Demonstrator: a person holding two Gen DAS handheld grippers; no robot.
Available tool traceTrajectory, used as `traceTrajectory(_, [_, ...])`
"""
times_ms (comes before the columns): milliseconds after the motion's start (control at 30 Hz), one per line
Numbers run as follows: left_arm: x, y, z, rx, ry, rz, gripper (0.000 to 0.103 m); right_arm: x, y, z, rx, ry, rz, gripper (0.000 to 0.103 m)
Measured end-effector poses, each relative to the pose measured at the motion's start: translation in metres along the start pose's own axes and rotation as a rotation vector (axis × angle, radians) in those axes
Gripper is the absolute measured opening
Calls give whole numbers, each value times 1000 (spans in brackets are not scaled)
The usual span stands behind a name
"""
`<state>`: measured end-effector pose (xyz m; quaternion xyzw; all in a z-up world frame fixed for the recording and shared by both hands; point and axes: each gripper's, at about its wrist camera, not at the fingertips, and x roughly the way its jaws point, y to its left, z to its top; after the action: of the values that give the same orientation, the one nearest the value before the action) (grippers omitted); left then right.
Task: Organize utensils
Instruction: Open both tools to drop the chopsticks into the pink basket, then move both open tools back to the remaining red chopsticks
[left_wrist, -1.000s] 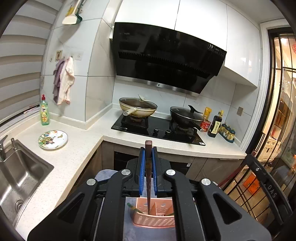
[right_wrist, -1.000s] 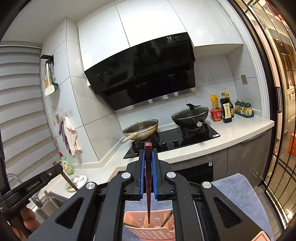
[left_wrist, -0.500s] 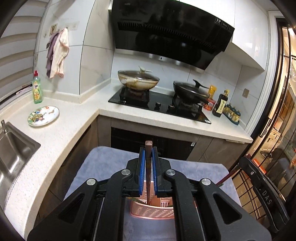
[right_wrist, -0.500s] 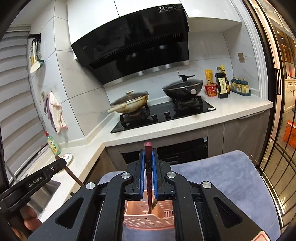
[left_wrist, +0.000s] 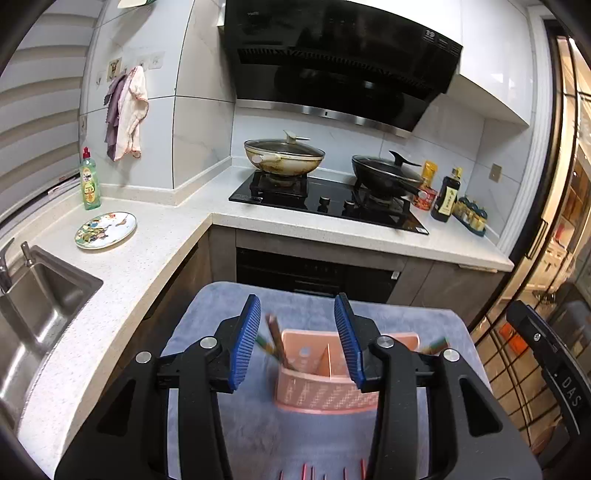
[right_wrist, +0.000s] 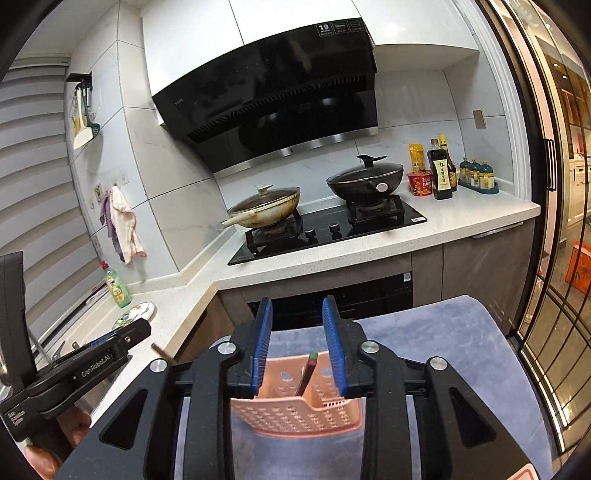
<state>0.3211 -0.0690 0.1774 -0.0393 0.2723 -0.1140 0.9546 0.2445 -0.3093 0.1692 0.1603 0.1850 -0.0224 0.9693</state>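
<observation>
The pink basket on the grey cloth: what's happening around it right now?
A person holds a gripper in each hand above the pink basket on the grey cloth. The left gripper and right gripper are both opening, nothing pressed between their pads. A brown chopstick and a dark stick stand tilted in the basket.

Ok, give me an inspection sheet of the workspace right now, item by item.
Surface: grey cloth over a stand in front of the counter.
Job's things: pink utensil basket on the cloth; brown chopstick leaning in its left compartment; dark chopstick standing in it.
Clutter: nothing seen on the cloth.
Grippers: left gripper opening, nothing pressed; right gripper opening, fingers clear of the dark chopstick.
Cables: nothing seen.
Surroundings: patterned plate, green bottle, two lidded woks on the hob, sink.
</observation>
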Motion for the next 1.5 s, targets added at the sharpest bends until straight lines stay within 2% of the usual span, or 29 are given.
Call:
traceTrajectory(133, [-25,0,-18,44,0,19,46,-26,-1,-18,-13,22,11,35])
traceTrajectory(467, [-81,7,-71,101,33,54,46,-93,-2,-76,-33,93,13,36])
traceTrajectory(800, [-109,35,-149,99,132,73,46,-136,-10,-155,-39,207,-7,38])
traceTrajectory(1000, [-108,55,-202,75,232,81,46,-142,-14,-207,-83,293,-52,38])
traceTrajectory(1233, [-103,64,-245,67,309,97,47,-136,-16,-251,-92,382,-53,38])
traceTrajectory(1500, [-95,62,-283,78,383,88,54,-123,-15,-280,-100,450,-50,38])
